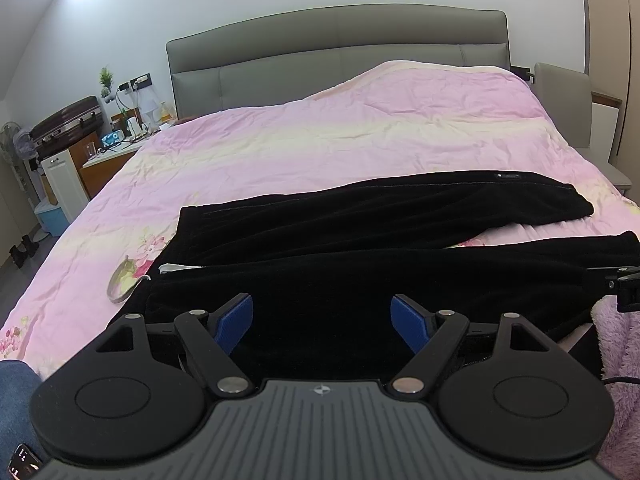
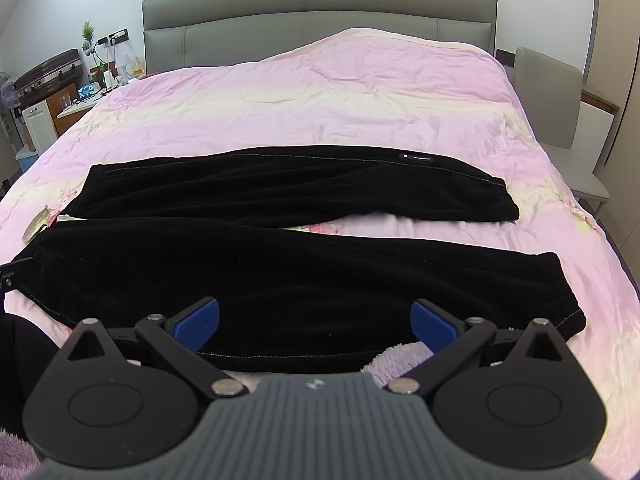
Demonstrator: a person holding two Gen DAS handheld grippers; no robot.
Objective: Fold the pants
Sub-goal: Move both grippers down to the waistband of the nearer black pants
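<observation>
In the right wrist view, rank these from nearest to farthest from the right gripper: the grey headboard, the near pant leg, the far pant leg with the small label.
1. near pant leg, lying directly in front of the open right gripper.
2. far pant leg, behind it, mid-bed, across the pink bedspread.
3. grey headboard, at the bed's far end against the wall.
</observation>
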